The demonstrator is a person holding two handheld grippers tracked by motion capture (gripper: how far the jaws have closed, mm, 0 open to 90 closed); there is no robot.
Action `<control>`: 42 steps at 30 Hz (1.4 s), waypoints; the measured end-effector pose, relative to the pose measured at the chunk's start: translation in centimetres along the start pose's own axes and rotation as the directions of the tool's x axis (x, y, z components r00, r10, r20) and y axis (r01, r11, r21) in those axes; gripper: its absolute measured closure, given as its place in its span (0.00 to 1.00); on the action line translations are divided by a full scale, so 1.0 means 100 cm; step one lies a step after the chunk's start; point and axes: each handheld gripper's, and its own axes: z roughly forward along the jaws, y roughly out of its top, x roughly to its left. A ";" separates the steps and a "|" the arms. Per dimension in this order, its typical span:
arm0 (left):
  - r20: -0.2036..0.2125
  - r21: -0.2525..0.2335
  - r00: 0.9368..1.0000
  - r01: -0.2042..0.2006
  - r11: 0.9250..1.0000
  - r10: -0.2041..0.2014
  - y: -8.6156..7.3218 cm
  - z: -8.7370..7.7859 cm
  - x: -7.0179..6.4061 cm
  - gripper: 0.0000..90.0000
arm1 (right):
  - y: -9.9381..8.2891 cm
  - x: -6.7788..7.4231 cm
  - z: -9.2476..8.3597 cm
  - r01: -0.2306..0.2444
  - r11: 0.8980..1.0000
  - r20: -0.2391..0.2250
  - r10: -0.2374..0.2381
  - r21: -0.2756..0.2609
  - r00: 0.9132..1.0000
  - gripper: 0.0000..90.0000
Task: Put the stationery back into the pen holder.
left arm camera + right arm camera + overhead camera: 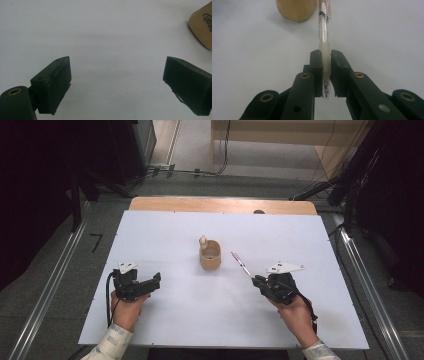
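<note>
A tan wooden cup (pixel 210 255) with a small knob on its far rim stands in the middle of the white table; its side shows as the cup (pixel 296 10) and the cup (pixel 203 27). My right gripper (pixel 256 280) is shut on a clear pen (pixel 241 264) with a red tip, which points up and left toward the cup. In the right gripper view the pen (pixel 323 27) runs forward from between the pressed pads, my right gripper (pixel 325 56) holding its white grip. My left gripper (pixel 157 280) rests at the left, and its jaws stand wide apart, my left gripper (pixel 117 72) holding nothing.
A white sheet (pixel 175 320) covers the wooden table, whose bare far edge (pixel 222 205) shows. Metal rails run along the floor at both sides. Cables and dark stands lie beyond the far edge.
</note>
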 end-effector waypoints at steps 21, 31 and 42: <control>0.003 0.001 1.000 0.002 1.000 -0.002 0.000 0.000 0.000 0.10 | 0.029 0.020 0.008 0.050 0.998 -0.045 -0.051 -0.025 0.998 0.88; 0.004 0.001 1.000 0.002 1.000 -0.002 0.000 0.001 0.001 0.10 | 0.045 0.029 0.014 0.061 0.998 -0.049 -0.063 -0.023 0.997 0.87; 0.007 -0.002 1.000 0.010 1.000 -0.010 0.001 0.001 0.001 0.10 | 0.057 0.037 0.020 0.088 0.996 -0.031 -0.088 -0.021 0.996 0.87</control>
